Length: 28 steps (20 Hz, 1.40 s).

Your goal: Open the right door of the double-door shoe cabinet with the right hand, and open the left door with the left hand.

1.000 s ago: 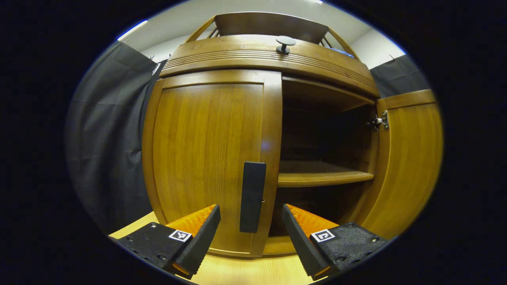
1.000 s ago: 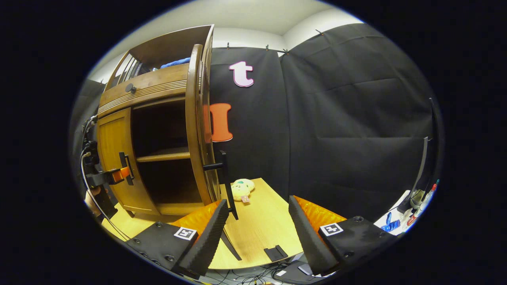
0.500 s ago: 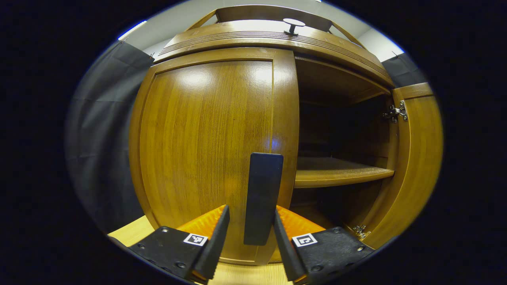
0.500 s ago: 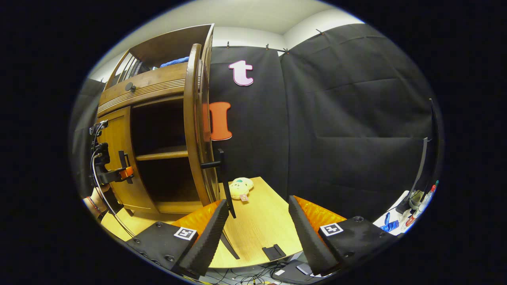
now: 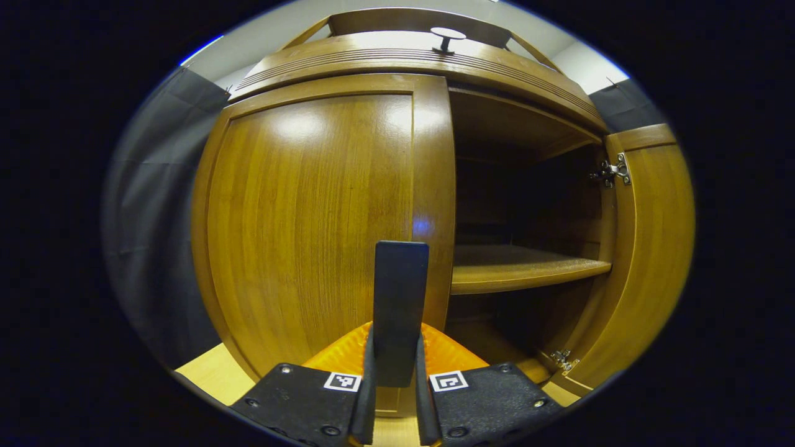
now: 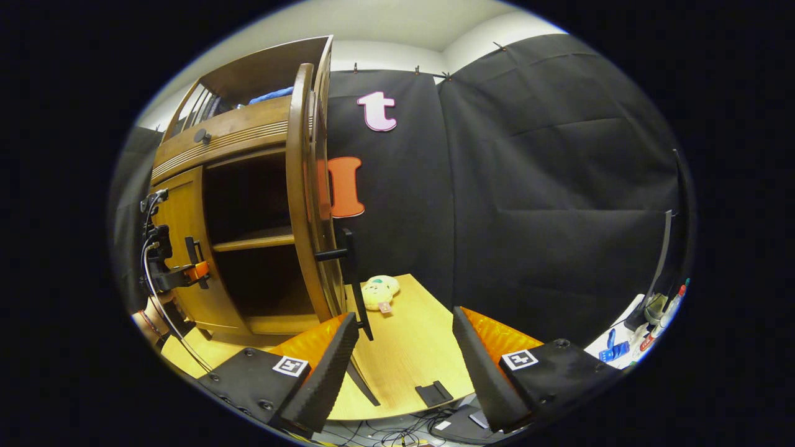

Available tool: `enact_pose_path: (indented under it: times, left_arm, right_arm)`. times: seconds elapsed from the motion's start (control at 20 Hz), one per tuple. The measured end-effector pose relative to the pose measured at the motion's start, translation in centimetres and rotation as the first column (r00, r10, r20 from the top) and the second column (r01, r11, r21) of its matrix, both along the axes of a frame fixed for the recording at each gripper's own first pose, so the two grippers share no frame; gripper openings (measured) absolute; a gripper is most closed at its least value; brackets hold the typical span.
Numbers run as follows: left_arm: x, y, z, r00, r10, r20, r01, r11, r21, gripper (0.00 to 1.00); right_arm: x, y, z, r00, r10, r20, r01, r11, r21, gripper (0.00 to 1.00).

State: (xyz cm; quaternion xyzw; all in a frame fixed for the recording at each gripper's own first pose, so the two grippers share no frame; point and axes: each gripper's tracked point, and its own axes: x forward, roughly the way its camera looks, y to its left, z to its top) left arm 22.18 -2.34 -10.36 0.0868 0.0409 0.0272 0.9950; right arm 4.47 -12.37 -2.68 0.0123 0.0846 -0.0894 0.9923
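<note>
In the left gripper view the left door point(image 5: 310, 223) of the cabinet point(image 5: 410, 59) stands closed, filling the left and middle. Its handle point(image 5: 399, 310), a dark upright bar at the door's right edge, sits between the fingers of the left gripper point(image 5: 395, 403), which are pressed together on its lower end from both sides. Right of the handle the cabinet is open, with a shelf point(image 5: 522, 270) across the dark inside. Farther right, the right door point(image 5: 646, 261) is swung wide on its hinge point(image 5: 612, 172).

In the right gripper view the left gripper point(image 6: 186, 273) shows far off at the left, at the left door point(image 6: 180, 248). The right door point(image 6: 304, 205) stands edge-on, its handle point(image 6: 348, 273) sticking out just above the left finger. The right gripper point(image 6: 404, 360) is spread wide, holding nothing, over the table point(image 6: 404, 347). A small plush toy point(image 6: 379, 292) lies on the table beyond the handle.
</note>
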Motion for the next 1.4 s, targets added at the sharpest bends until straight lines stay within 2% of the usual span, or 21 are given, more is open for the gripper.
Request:
enact_pose_path:
  times: [0.15, 0.35, 0.75, 1.4]
  left_arm:
    - [-0.4, 0.1, 0.4, 1.000, -0.001, 0.002, 0.001, 1.000, 0.020, 0.14]
    - [-2.1, 0.0, 0.0, 0.999, -0.032, -0.019, 0.032, 0.999, 0.010, 0.10]
    - [-6.1, 0.7, 0.5, 0.996, -0.081, -0.031, 0.081, 0.997, -0.013, 0.11]
    - [-11.9, 3.4, 1.7, 0.998, -0.048, -0.044, 0.047, 0.999, -0.023, 0.13]
  right_arm:
    - [0.0, 1.2, 0.2, 1.000, 0.018, 0.007, -0.017, 1.000, -0.019, 0.98]
    - [0.0, 1.9, 0.5, 0.999, 0.029, 0.015, -0.029, 0.999, -0.025, 0.97]
    - [-0.6, 3.4, 0.3, 0.999, 0.045, 0.010, -0.044, 0.999, -0.026, 0.98]
    - [-1.1, 6.4, 0.1, 0.994, 0.106, -0.001, -0.106, 0.994, -0.037, 0.98]
